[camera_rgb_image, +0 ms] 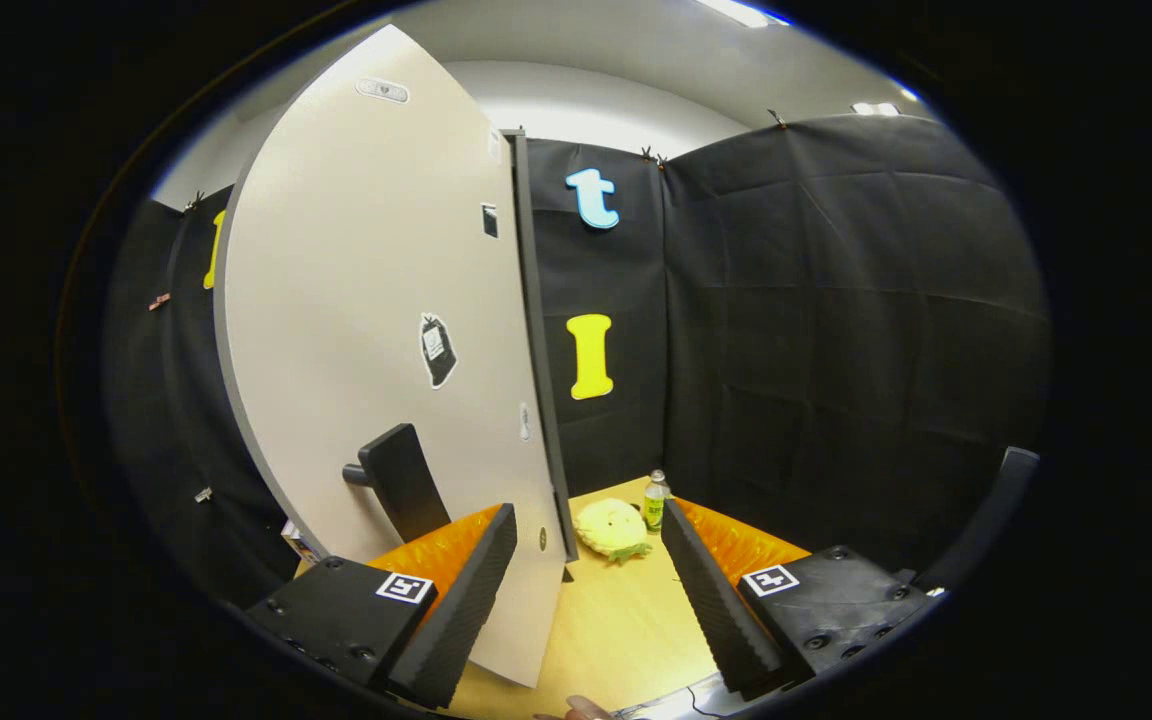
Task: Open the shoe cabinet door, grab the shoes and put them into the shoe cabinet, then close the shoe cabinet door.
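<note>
Gripper view, cabinet door point(376, 330) between spread fingers point(456, 590) of gripper point(591, 560)

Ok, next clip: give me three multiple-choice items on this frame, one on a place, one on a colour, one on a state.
1. Where is the bottle?
A. just beside the yellow soft toy, beyond the jaws
B. between the jaws
C. on top of the door

2. What colour is the door's handle?
A. white
B. black
C. yellow

3. How is the gripper?
A. shut on the handle
B. shut on the bottle
C. open

Answers: 1 A, it stands by the toy on the wooden floor. 2 B, dark against the pale door. 3 C, jaws spread with nothing clamped.
</note>
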A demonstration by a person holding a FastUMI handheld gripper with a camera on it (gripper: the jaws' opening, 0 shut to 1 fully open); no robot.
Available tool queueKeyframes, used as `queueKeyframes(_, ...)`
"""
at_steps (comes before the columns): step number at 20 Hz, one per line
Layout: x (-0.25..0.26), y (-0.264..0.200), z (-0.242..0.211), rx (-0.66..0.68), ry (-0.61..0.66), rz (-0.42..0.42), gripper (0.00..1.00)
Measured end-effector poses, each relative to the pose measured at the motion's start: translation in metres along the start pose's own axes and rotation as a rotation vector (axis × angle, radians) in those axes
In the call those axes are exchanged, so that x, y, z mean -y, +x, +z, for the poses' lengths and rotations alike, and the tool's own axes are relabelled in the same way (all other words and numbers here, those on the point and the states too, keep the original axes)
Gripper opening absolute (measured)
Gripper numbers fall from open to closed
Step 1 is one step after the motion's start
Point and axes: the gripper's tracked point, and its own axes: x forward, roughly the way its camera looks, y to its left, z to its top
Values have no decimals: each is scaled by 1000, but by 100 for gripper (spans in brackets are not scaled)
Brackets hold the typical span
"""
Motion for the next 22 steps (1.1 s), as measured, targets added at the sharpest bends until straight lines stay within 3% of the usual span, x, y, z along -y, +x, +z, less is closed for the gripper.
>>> queueKeyframes(8, -79, 11, -3, 21, -34, 102, 98)
queueKeyframes(13, -80, 33, 1, 19, -47, 144, 98)
queueKeyframes(22, -97, 33, 0, 8, -70, 178, 98)
